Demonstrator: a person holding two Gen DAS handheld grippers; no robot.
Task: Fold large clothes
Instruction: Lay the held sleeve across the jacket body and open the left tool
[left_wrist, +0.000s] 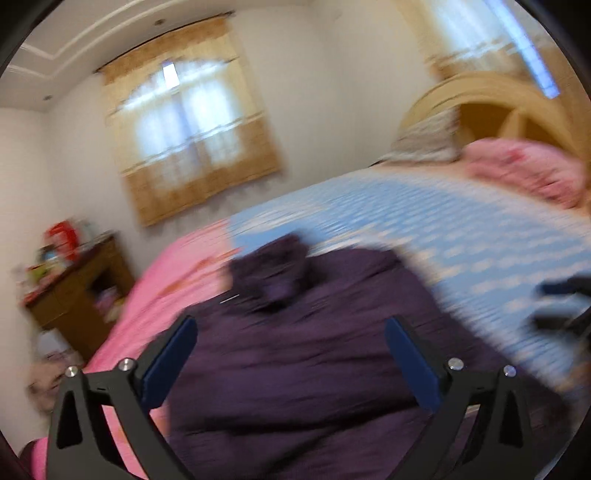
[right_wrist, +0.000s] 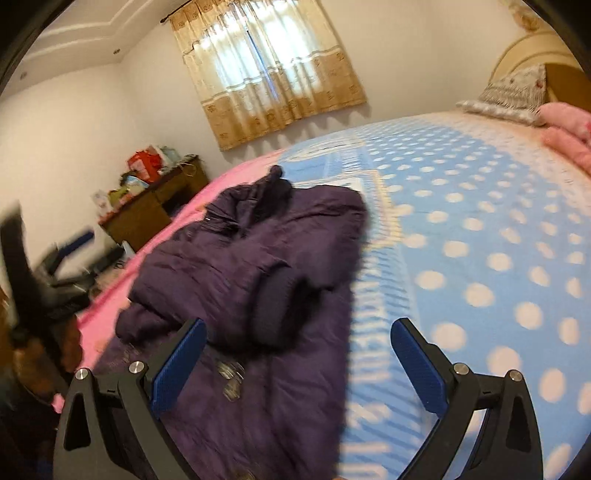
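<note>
A dark purple padded jacket (right_wrist: 236, 266) lies on the bed, with one sleeve folded across its body and that sleeve's dark knit cuff (right_wrist: 280, 310) on top. Its collar end (left_wrist: 273, 269) is bunched up at the far side. My left gripper (left_wrist: 291, 322) hovers open over the jacket's body with nothing between its blue pads. My right gripper (right_wrist: 299, 325) is open too, above the jacket's right edge beside the cuff, and holds nothing. Each gripper shows as a blur at the edge of the other's view: the right gripper (left_wrist: 554, 301) and the left gripper (right_wrist: 92, 249).
The bed carries a blue sheet with white dots (right_wrist: 480, 221) and a pink cover (left_wrist: 173, 269) on its left side. Pillows (right_wrist: 517, 96) and a pink bundle (left_wrist: 528, 170) lie by the headboard. A cluttered wooden cabinet (right_wrist: 155, 206) stands left of the bed under a curtained window.
</note>
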